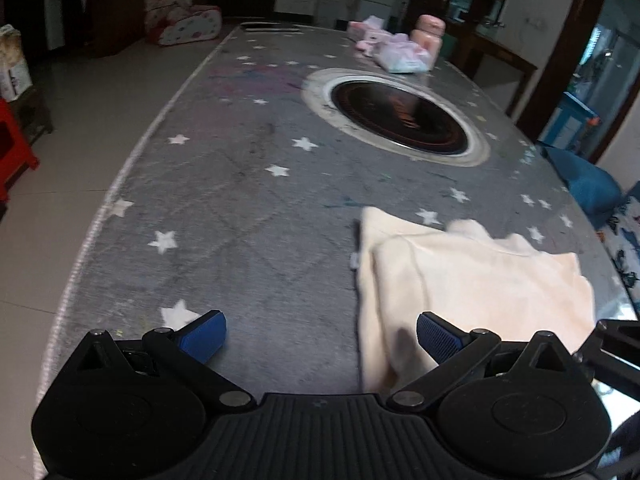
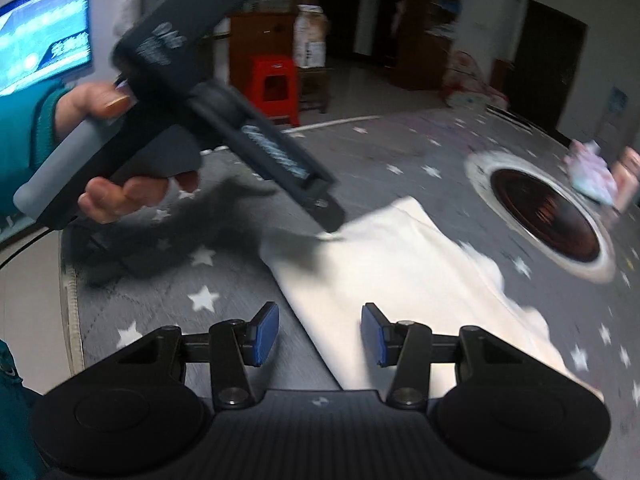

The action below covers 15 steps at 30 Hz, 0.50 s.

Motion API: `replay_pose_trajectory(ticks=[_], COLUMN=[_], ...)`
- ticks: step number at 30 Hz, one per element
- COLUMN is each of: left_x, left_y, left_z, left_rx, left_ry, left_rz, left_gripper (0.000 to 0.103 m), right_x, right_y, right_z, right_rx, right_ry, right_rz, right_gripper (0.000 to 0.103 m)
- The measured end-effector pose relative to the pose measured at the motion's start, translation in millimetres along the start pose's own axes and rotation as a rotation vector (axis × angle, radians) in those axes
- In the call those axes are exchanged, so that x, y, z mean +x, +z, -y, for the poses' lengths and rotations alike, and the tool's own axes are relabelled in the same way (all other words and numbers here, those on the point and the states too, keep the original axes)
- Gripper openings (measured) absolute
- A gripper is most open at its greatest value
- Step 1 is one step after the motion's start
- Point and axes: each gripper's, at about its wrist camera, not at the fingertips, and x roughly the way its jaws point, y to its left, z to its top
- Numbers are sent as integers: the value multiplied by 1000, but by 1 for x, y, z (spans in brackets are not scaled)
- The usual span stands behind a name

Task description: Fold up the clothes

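Note:
A cream garment (image 1: 464, 280), folded into a rough rectangle, lies on the grey star-printed table cover (image 1: 240, 200). In the left wrist view my left gripper (image 1: 320, 338) is wide open above the cover, its right pad over the garment's near-left edge, nothing between the pads. In the right wrist view the cream garment (image 2: 400, 280) runs diagonally under my right gripper (image 2: 320, 334), which is open and holds nothing. A hand in a teal sleeve holds the left gripper (image 2: 332, 220), its tip over the garment's far corner.
A round black cooktop with a pale ring (image 1: 400, 116) is set into the middle of the table. Pink and pastel items (image 1: 396, 46) sit at the far end. A red stool (image 2: 276, 84) stands on the floor beyond the table edge (image 1: 100, 216).

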Motion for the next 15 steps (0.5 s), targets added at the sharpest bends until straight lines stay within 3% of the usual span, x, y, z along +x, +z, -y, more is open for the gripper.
replay_pose_trajectory(ticks=[6, 11, 15], left_x=[3, 10, 16], left_y=[4, 5, 6], left_z=[-11, -15, -18], left_rx=[-99, -188, -268], left_ry=[-36, -80, -91], left_rz=[-31, -60, -67], left_gripper=[103, 103, 103], right_x=[25, 40, 31], right_y=[16, 17, 18], right_z=[-21, -30, -20], right_rx=[-117, -148, -75], right_ry=[-6, -59, -44], right_rz=[-7, -12, 16], right_gripper=[44, 25, 14])
